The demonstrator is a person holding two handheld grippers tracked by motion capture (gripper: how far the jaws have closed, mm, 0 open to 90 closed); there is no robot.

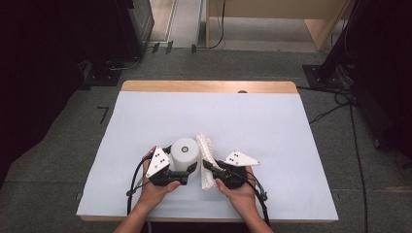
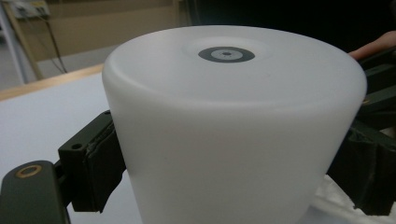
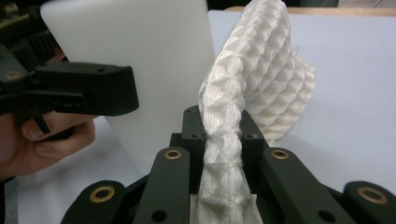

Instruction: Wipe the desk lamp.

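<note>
Near the bench's [image 1: 291, 145] front edge, left claw [image 1: 187, 171] clamps the white cup [image 1: 185, 153] steady while right claw [image 1: 210, 167] pinches the foam net [image 1: 206, 145], likely to sleeve it.

Left gripper [image 1: 190, 168] has its jaws spread wide, clamping; right gripper [image 1: 208, 165] has its jaws pinched tight (both hands low, tips nearly meeting).

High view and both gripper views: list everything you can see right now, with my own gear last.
white cup: one, translucent white, upside down near the table's front edge, clamped by the left gripper.
foam net sleeve: one, white mesh, just right of the cup, pinched by the right gripper.
table: one, pale blue-white sheet on top, wooden far edge.
cables: several, black, on the floor at right.
left gripper: one, black, shut on the cup.
right gripper: one, black, shut on the sleeve.
</note>
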